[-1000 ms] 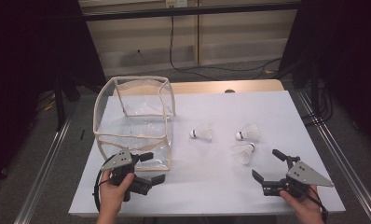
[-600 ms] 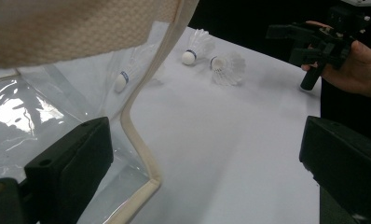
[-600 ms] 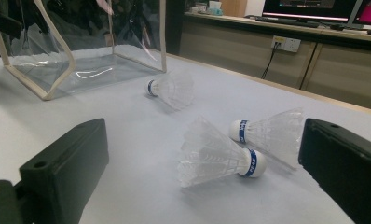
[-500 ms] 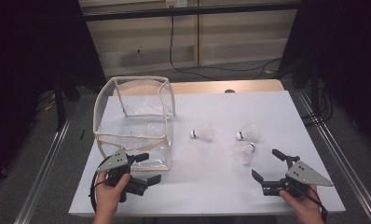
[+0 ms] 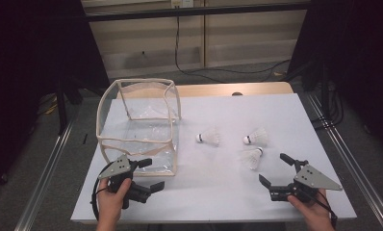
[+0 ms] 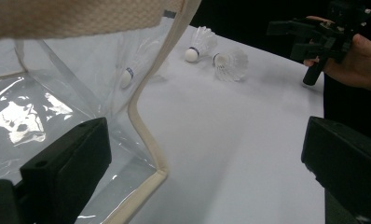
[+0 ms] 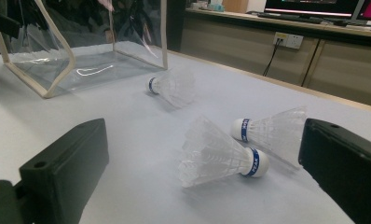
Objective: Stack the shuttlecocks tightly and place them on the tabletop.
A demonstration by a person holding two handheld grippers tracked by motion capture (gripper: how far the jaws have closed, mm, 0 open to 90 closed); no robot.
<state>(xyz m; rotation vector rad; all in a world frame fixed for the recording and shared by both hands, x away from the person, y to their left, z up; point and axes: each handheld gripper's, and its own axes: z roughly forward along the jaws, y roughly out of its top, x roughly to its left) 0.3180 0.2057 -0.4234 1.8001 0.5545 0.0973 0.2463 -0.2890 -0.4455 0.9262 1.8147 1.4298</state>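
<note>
Shuttlecocks: three lie on my white desk, right of the clear bag.
Nearest shuttlecock: on its side, just ahead of my right tool, not touching it.
Other two: one nearer the bag, one further right (both lying flat).
Right tool: jaws wide, holding nothing.
Left tool: jaws wide, empty, just beside the bag's front corner.

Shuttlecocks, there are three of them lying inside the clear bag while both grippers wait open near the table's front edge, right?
Not quite. The three shuttlecocks lie on the white table to the right of the clear bag, not inside it, as the high view shows. Both the left gripper and right gripper are open.
</note>
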